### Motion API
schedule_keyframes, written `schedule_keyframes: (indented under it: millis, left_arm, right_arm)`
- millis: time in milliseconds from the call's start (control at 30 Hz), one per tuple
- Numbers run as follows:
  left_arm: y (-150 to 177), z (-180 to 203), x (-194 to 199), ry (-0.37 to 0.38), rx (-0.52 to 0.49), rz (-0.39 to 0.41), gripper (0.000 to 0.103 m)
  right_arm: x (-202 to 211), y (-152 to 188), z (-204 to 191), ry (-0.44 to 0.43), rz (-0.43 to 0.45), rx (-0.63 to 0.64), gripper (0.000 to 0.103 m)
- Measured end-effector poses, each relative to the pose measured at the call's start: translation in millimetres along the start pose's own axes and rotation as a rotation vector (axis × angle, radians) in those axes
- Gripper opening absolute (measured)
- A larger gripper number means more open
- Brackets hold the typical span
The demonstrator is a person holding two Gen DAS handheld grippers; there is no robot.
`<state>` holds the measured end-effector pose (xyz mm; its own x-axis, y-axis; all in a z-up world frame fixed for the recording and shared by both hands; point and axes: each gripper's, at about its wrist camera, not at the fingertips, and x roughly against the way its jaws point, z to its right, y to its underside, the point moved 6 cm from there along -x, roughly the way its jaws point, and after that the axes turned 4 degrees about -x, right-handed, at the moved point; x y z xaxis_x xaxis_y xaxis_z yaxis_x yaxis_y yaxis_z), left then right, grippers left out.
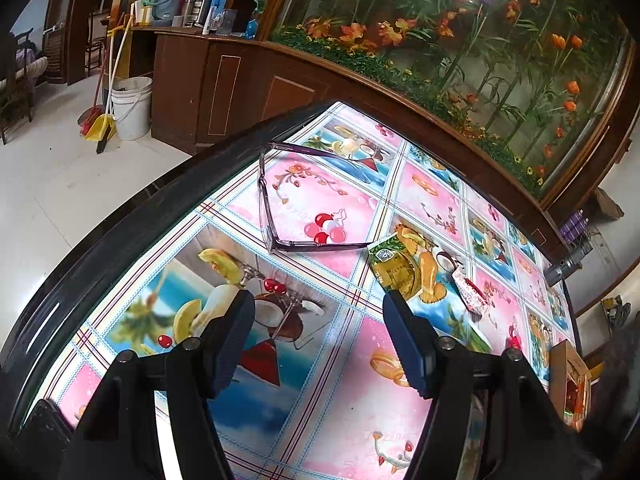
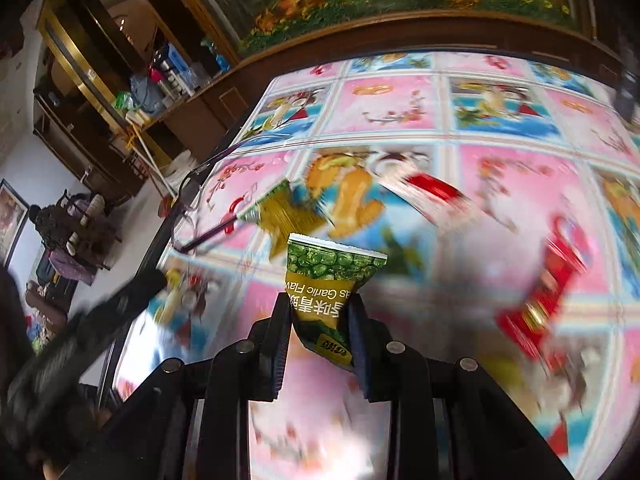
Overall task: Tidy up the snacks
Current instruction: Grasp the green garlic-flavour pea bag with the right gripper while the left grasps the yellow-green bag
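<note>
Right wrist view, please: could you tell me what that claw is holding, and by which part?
The right claw pinches a green pea snack packet near its lower end; the sealed top edge sticks out beyond the fingertips.

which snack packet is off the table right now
The green pea packet, pinched in the right gripper. The gold packet and red packets lie on the tablecloth.

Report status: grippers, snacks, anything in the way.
Right gripper shut on green pea packet, lifted clear. Left gripper open, empty, over table. Green packet and red packet loose on table. Glasses near them.
</note>
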<state>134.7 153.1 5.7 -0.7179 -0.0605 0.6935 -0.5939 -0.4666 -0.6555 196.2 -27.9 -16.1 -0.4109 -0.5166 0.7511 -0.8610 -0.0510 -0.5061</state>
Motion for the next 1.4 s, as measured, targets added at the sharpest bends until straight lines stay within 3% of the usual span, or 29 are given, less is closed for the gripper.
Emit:
schedule_keyframes:
  millis: [200,400,633,800,1000,1167,1267,1400]
  left_arm:
    - [1,4,1,0.0,-0.035,0.011,0.066]
    - [0,11,9,0.01,-0.072,0.042,0.066]
    - [0,33,1,0.163,-0.064,-0.022,0.061]
    - [-9,72,-11,0.067,-0.214,-0.012,0.059]
    - [-19,86,-64,0.014,-0.156,-0.142,0.059]
    - [-21,91,-92,-0.081,-0.168,-0.158,0.058]
    - [-18,90,-110,-0.11,-0.168,-0.189,0.05]
    - [-10,95,-109,-0.159,-0.244,-0.149,0.035]
  right_arm:
    - [52,35,34,-0.063,0.1,-0.07,0.031]
    - [61,32,53,-0.069,0.126,-0.099,0.03]
    - [72,24,57,-0.086,0.159,-0.106,0.03]
    - [78,23,60,-0.13,0.155,-0.14,0.031]
    - [82,21,64,-0.137,0.163,-0.161,0.031]
    - [83,21,64,-0.156,0.162,-0.168,0.031]
    - [85,21,62,-0.168,0.162,-0.165,0.031]
    - [87,21,59,-0.176,0.165,-0.161,0.031]
